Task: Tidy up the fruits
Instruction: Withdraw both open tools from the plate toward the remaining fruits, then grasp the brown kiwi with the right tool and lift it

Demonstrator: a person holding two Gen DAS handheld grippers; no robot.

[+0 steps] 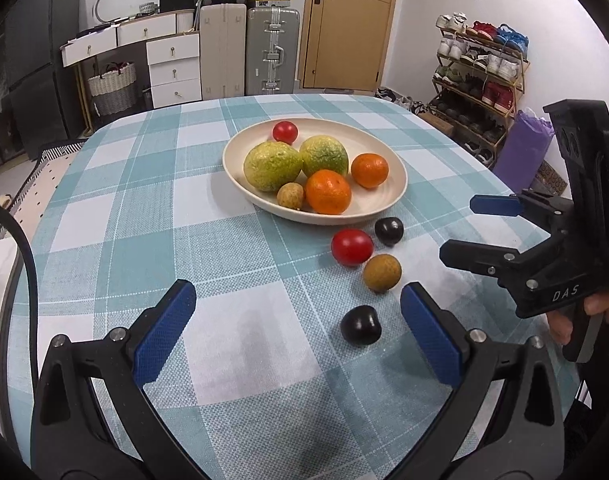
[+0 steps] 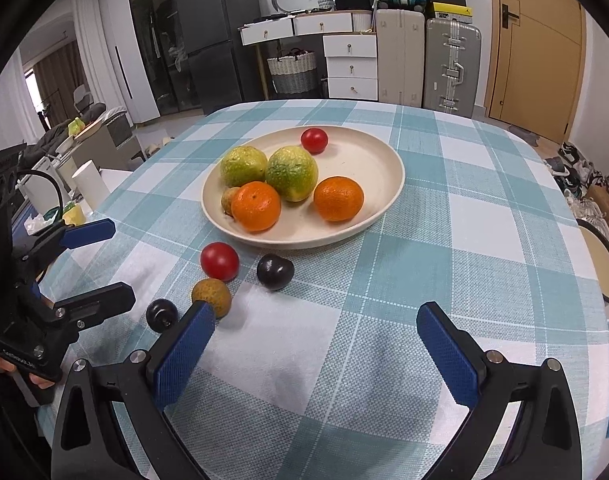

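A cream plate (image 1: pixel 396 184) (image 2: pixel 384 168) holds two green-yellow fruits, two oranges, a small brown fruit and a red tomato. On the cloth in front of it lie a red tomato (image 1: pixel 351 247) (image 2: pixel 219 261), a brown fruit (image 1: pixel 382 273) (image 2: pixel 211 295), and two dark plums (image 1: pixel 389 231) (image 1: pixel 360 325) (image 2: pixel 275 271) (image 2: pixel 161 314). My left gripper (image 1: pixel 298 312) is open and empty, the near plum just inside its right finger. My right gripper (image 2: pixel 316 332) is open and empty, above the cloth right of the loose fruits; it also shows in the left wrist view (image 1: pixel 458 226).
The round table (image 1: pixel 144 200) has a teal checked cloth. Behind it stand suitcases (image 1: pixel 272 52), white drawers, a door and a shoe rack (image 1: pixel 480 72). A fridge (image 2: pixel 216 32) and a white cup (image 2: pixel 90 184) are to the left. A chair rim (image 2: pixel 604 256) is at right.
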